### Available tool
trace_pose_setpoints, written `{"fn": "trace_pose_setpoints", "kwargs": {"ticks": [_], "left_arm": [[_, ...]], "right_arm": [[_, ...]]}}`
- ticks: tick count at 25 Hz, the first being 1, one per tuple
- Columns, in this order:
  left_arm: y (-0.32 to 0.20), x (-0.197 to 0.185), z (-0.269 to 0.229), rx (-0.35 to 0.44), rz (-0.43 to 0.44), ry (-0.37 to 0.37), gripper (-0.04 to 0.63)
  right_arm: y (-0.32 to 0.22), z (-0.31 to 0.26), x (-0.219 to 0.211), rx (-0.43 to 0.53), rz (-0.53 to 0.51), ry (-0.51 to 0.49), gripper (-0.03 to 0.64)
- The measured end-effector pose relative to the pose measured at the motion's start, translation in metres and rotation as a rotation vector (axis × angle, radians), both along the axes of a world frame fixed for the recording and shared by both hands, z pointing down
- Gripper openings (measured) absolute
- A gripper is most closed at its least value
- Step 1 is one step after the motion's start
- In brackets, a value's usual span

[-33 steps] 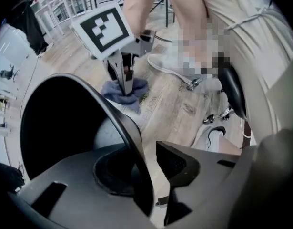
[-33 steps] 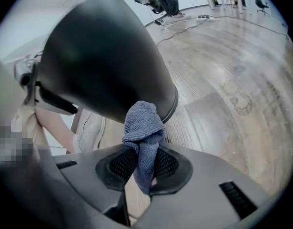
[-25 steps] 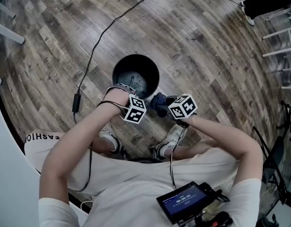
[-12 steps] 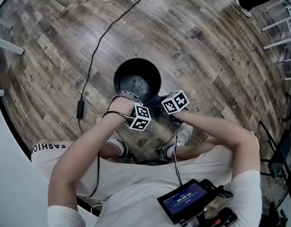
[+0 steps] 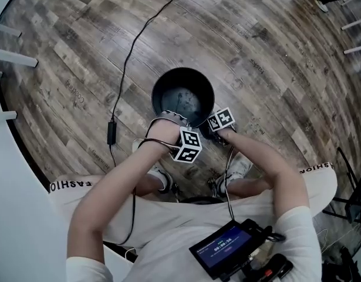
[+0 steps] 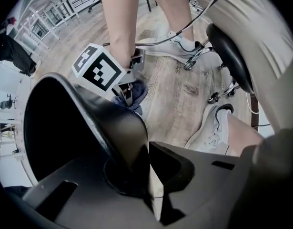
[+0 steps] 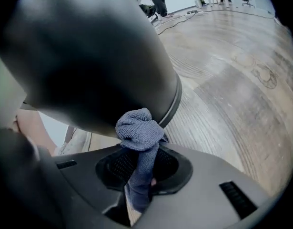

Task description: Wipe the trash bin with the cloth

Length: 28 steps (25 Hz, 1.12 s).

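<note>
A round black trash bin (image 5: 183,96) stands on the wood floor between the person's feet. My left gripper (image 5: 179,123) points straight down at its near rim; its jaws have just been closing and are shut on the bin's rim (image 6: 132,142), one jaw inside and one outside. My right gripper (image 5: 208,129) is shut on a bunched blue-grey cloth (image 7: 139,130), which presses against the bin's outer wall (image 7: 89,56) just under the rim band. The left gripper view also shows that cloth (image 6: 133,92) below the right gripper's marker cube (image 6: 99,70).
A black cable (image 5: 124,69) runs across the floor past the bin's left side. White sneakers (image 5: 159,178) (image 5: 240,168) and a stool base flank the bin. A handheld screen (image 5: 224,248) hangs at the person's waist. White furniture legs (image 5: 10,57) stand far left.
The right gripper has come down with the cloth from beside the rim to the bin's outer wall. The left gripper has stayed at the near rim.
</note>
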<state>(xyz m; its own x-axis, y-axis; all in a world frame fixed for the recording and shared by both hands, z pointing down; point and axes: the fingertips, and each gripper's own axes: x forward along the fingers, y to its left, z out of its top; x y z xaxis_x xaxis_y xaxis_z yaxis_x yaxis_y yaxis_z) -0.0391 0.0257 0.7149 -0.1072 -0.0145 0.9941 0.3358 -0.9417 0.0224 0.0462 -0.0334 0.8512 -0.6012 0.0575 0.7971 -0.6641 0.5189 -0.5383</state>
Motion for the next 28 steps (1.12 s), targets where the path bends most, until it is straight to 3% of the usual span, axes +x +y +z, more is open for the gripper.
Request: {"fn": "trace_pose_setpoints", "kwargs": {"ticks": [4, 5, 7, 12, 14, 16, 21, 24, 26, 28], "left_arm": [[0.003, 0.005, 0.0, -0.013, -0.017, 0.025, 0.037], [0.005, 0.004, 0.0, -0.013, -0.027, 0.023, 0.071], [0.004, 0.002, -0.004, 0.008, -0.046, 0.016, 0.168], [-0.009, 0.015, -0.056, 0.062, -0.146, 0.137, 0.199], [-0.012, 0.014, -0.078, 0.062, -0.176, 0.164, 0.199], [-0.009, 0.007, -0.081, 0.078, -0.156, 0.142, 0.199], [-0.006, -0.006, -0.051, 0.113, -0.092, 0.065, 0.198], [-0.006, -0.011, -0.03, 0.135, -0.05, 0.01, 0.194], [-0.004, -0.013, -0.02, 0.16, 0.001, -0.017, 0.087], [-0.001, -0.012, -0.015, 0.17, 0.026, -0.029, 0.04]], "right_arm": [[0.003, -0.002, 0.011, -0.037, 0.01, 0.063, 0.075], [0.0, -0.008, 0.015, -0.035, 0.007, 0.095, 0.075], [-0.015, -0.026, 0.024, -0.003, 0.022, 0.121, 0.075], [-0.073, -0.099, 0.058, 0.132, 0.114, 0.123, 0.075], [-0.092, -0.135, 0.068, 0.172, 0.157, 0.103, 0.075], [-0.09, -0.168, 0.073, 0.173, 0.19, 0.071, 0.075], [-0.03, -0.253, 0.052, 0.113, 0.165, -0.069, 0.075], [0.011, -0.274, 0.029, 0.055, 0.14, -0.132, 0.075], [0.029, -0.266, 0.014, 0.022, 0.131, -0.144, 0.075], [0.035, -0.252, 0.002, 0.017, 0.123, -0.144, 0.075]]}}
